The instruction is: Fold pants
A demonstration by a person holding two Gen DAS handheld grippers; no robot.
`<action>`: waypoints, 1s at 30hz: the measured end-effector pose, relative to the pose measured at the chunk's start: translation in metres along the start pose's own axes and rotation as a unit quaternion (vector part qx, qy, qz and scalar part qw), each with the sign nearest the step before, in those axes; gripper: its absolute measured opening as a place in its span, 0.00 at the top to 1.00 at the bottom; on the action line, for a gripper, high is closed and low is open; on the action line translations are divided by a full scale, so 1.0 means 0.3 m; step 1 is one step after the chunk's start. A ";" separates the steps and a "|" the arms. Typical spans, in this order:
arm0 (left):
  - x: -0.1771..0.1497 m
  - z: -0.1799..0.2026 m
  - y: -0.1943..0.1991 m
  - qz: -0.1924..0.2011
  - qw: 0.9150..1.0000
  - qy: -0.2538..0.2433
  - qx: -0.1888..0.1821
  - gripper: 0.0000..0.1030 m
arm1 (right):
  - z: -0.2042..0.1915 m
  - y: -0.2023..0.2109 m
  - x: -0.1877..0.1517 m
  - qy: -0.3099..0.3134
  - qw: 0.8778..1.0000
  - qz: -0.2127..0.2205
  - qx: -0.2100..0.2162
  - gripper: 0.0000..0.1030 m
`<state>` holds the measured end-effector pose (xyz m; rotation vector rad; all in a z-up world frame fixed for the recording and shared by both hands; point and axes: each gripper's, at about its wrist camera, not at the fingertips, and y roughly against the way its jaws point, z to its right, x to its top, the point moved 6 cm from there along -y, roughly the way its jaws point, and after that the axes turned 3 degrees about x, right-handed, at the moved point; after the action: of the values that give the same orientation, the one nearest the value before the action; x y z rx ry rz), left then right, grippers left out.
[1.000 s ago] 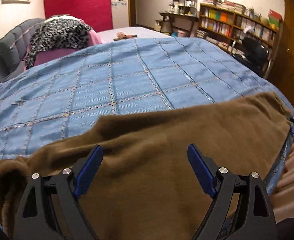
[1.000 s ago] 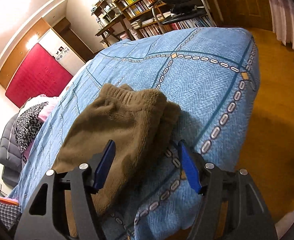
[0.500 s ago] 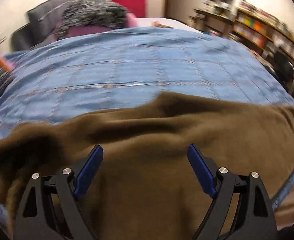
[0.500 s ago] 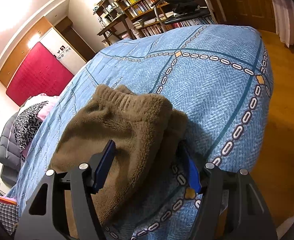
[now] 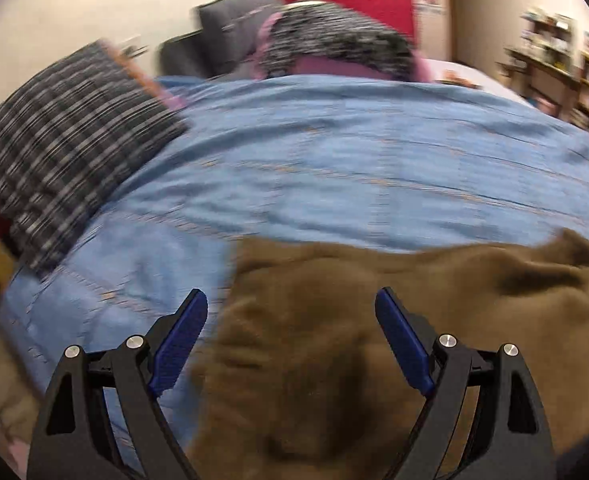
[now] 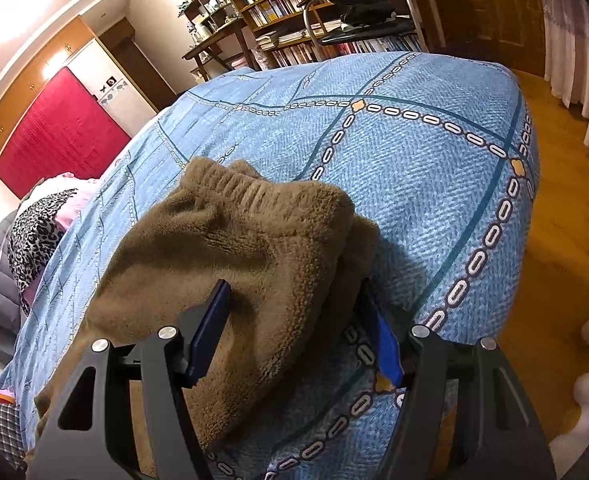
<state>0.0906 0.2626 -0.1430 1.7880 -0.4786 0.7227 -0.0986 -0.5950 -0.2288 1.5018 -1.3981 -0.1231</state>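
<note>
Lying across the near edge of a bed covered by a blue quilt (image 6: pixel 414 168), the brown fleece pants (image 6: pixel 230 248) serve as the landmark for everything else. Their ribbed elastic waistband (image 6: pixel 230 184) bunches up at the end seen by the right wrist camera, and the fabric trails away from it along the bed's edge.

At that waistband end, the right tongs (image 6: pixel 298 332) straddle a thick fold of the pants with the jaws apart: one blue pad (image 6: pixel 210 336) rests on top of the fleece, and the other sits beside the fold, partly hidden by it. Whether the pads press the cloth cannot be told.

At the opposite end of the pants, the left tongs (image 5: pixel 290 340) stand wide, with the fleece lying beneath and between the two blue pads and neither pad closing on it. This view is blurred. Just beside the pants there, the quilt shows bare blue, and beyond it lies a dark plaid cloth (image 5: pixel 66 160).

Past the pants toward the head of the bed sits a leopard-print blanket (image 6: pixel 34 236). Beyond the waistband end stand a bookshelf (image 6: pixel 286 4) and an office chair (image 6: pixel 358 4).
</note>
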 end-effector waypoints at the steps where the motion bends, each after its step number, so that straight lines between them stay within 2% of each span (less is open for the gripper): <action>1: -0.004 -0.046 -0.024 -0.005 1.000 0.009 0.016 0.17 | 0.000 -0.002 0.001 -0.001 1.000 0.000 -0.001 0.36; 5: -0.032 -0.185 -0.090 -0.020 0.997 0.044 0.052 0.17 | 0.004 -0.010 0.009 -0.005 1.000 -0.002 -0.003 0.36; 9: -0.036 -0.189 -0.080 -0.019 0.998 0.046 0.039 0.17 | 0.001 -0.013 0.008 -0.004 1.000 -0.003 -0.007 0.36; 12: -0.018 -0.162 -0.052 -0.013 0.999 0.051 -0.002 0.17 | 0.002 -0.009 0.009 -0.006 1.000 -0.004 -0.002 0.36; 15: -0.017 -0.095 -0.026 -0.028 0.996 0.053 -0.065 0.17 | 0.003 -0.013 0.010 -0.006 1.000 -0.004 -0.003 0.36; 19: -0.024 -0.017 -0.068 -0.057 0.995 0.023 -0.080 0.18 | 0.011 -0.011 0.011 -0.004 1.000 -0.003 -0.003 0.36; 20: -0.029 0.006 -0.089 -0.068 0.994 0.014 -0.080 0.25 | 0.015 -0.011 0.010 -0.002 1.000 -0.002 -0.002 0.36; 21: -0.036 0.028 -0.115 -0.082 0.993 0.003 -0.085 0.50 | 0.015 -0.009 0.009 -0.001 1.000 -0.002 -0.002 0.36; 22: -0.037 0.040 -0.127 -0.089 0.992 0.002 -0.089 0.63 | 0.016 -0.009 0.008 0.001 1.000 -0.002 -0.002 0.36; 23: -0.033 0.044 -0.140 -0.094 0.992 0.004 -0.089 0.64 | 0.019 -0.009 0.009 0.003 1.000 -0.002 -0.003 0.36; 25: 0.006 0.033 -0.151 -0.082 0.993 0.008 -0.081 0.75 | 0.014 -0.009 0.007 0.009 1.000 -0.003 -0.006 0.36; 27: 0.055 0.004 -0.146 -0.061 0.997 0.010 -0.054 0.76 | 0.014 -0.010 0.007 0.013 1.000 -0.002 -0.011 0.36; 30: 0.119 -0.019 -0.172 -0.047 0.997 0.028 -0.057 0.76 | 0.017 -0.012 0.007 0.014 1.000 0.000 -0.016 0.36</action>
<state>0.1483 0.2857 -0.1537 1.6681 -0.3884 0.6656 -0.0989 -0.6004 -0.2325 1.4728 -1.3677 -0.1234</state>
